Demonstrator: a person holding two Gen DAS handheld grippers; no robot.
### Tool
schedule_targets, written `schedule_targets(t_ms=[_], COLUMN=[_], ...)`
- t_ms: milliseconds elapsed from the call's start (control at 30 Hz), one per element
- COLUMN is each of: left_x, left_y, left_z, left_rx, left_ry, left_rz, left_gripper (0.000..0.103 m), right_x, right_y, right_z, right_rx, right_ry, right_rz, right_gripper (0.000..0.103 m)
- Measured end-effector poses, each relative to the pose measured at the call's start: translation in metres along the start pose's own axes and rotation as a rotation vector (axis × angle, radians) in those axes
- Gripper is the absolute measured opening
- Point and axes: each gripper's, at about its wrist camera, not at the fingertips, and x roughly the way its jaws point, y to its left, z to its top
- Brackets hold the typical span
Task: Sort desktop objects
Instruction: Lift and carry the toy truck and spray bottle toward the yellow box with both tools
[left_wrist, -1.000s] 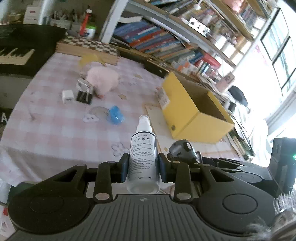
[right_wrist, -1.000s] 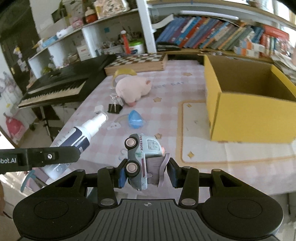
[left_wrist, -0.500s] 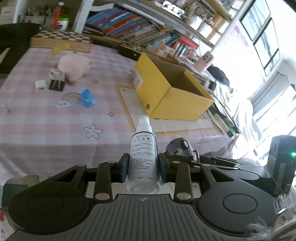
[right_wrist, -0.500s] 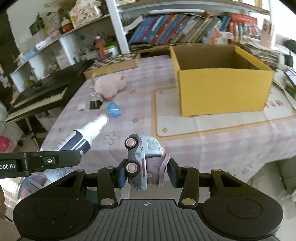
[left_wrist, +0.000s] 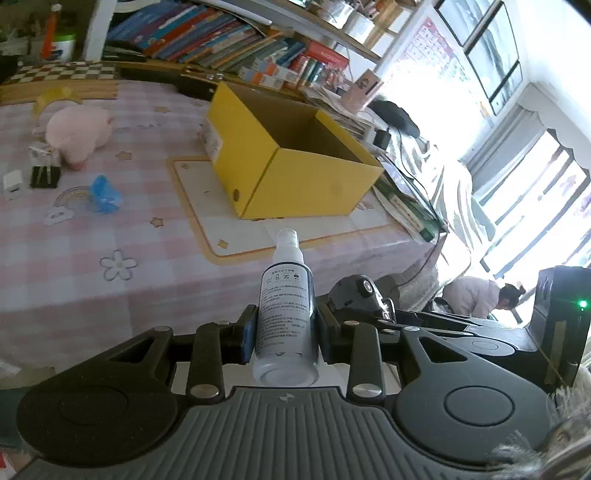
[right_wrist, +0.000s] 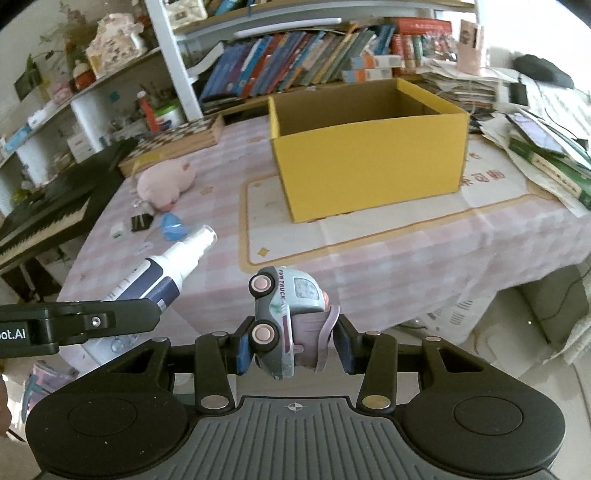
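Observation:
My left gripper (left_wrist: 284, 332) is shut on a white spray bottle (left_wrist: 286, 310) with a dark label, nozzle pointing away from me. The same spray bottle (right_wrist: 162, 273) shows at the left of the right wrist view. My right gripper (right_wrist: 291, 345) is shut on a pale blue toy truck (right_wrist: 284, 314) turned on its side. Both hang just off the near edge of the pink checked table (left_wrist: 74, 266). An open yellow cardboard box (right_wrist: 369, 158) stands on a placemat (right_wrist: 369, 225) ahead; the yellow box (left_wrist: 295, 170) looks empty where its inside shows.
A pink plush pig (left_wrist: 79, 129), a blue crumpled object (left_wrist: 103, 194), a black binder clip (left_wrist: 44, 175) and a white charger (left_wrist: 13, 184) lie on the table's left. A chessboard (right_wrist: 177, 140) and a keyboard (right_wrist: 44, 206) sit beyond. Bookshelves line the back. Papers and books (right_wrist: 546, 151) crowd the right.
Both grippers have swung right along the table's near edge, still shut on the bottle and the truck. The yellow box now sits nearer the centre of both views.

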Motion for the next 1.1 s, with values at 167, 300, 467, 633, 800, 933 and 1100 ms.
schedule_targets(t_ms=[167, 300, 467, 633, 800, 933, 1100], left_x=[0.013, 0.025, 0.04, 0.054, 0.067, 0.076, 0.086], left_y=[-0.012, -0.022, -0.03, -0.039, -0.047, -0.055, -0.063], left_z=[0.003, 0.008, 0.014, 0.021, 0.029, 0.032, 0.035], left_rx=[0.019, 0.033, 0.033, 0.041, 0.053, 0.065, 0.078], left_ry=[0.021, 0.038, 0.052, 0.067, 0.073, 0.08, 0.096], left_rz=[-0.028, -0.043, -0.045, -0.05, -0.058, -0.071, -0.085], left_gripper=[0.03, 0.03, 0.03, 0.03, 0.03, 0.03, 0.03], right_x=[-0.002, -0.001, 0.003, 0.007, 0.01, 0.009, 0.01], right_y=[-0.014, -0.027, -0.04, -0.055, -0.067, -0.076, -0.087], right_z=[0.0, 0.003, 0.008, 0.015, 0.022, 0.025, 0.029], right_rx=[0.02, 0.041, 0.048, 0.057, 0.06, 0.069, 0.083], right_ry=[0.003, 0.007, 0.02, 0.025, 0.028, 0.024, 0.022], right_rz=[-0.024, -0.038, -0.042, -0.044, -0.047, -0.057, -0.07], right_gripper=[0.044, 0.044, 0.044, 0.044, 0.044, 0.044, 0.044])
